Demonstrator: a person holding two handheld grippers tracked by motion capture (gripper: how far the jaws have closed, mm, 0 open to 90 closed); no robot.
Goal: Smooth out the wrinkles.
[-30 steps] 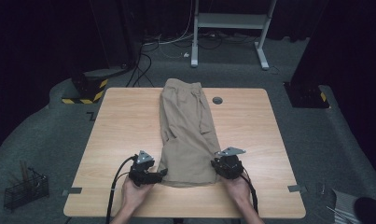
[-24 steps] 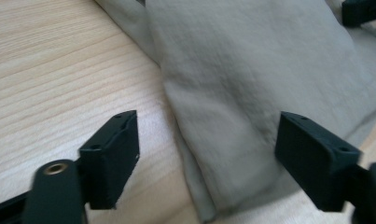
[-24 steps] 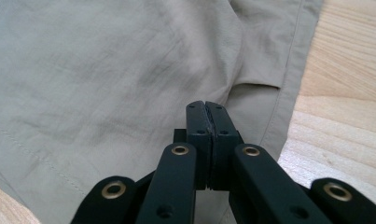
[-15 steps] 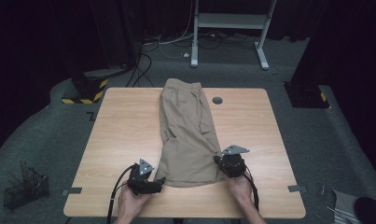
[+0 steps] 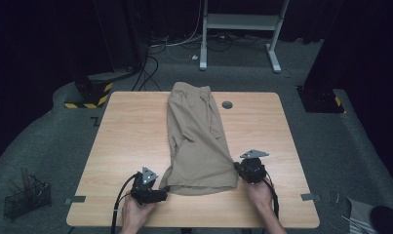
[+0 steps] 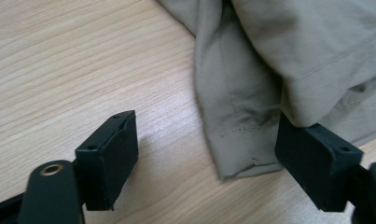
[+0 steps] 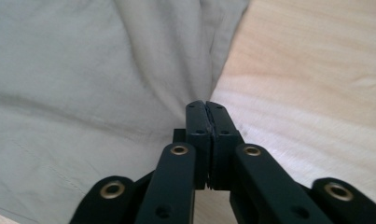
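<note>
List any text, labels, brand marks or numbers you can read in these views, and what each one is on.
There is no readable text.
Shorts: no label, tag or print shows.
Table: bare wood grain, nothing written.
Left gripper and right gripper: plain black jaws, no markings.
Yellow-and-black striped base on the floor: hazard stripes, no words.

Left hand-held gripper (image 6: 199,163) agape, right hand-held gripper (image 7: 207,114) clamped.

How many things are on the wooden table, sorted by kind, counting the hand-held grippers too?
Khaki shorts: 1
Hand-held grippers: 2, the left hand-held gripper and the right hand-held gripper
Round grey cable port in the table: 1
Total: 4
</note>
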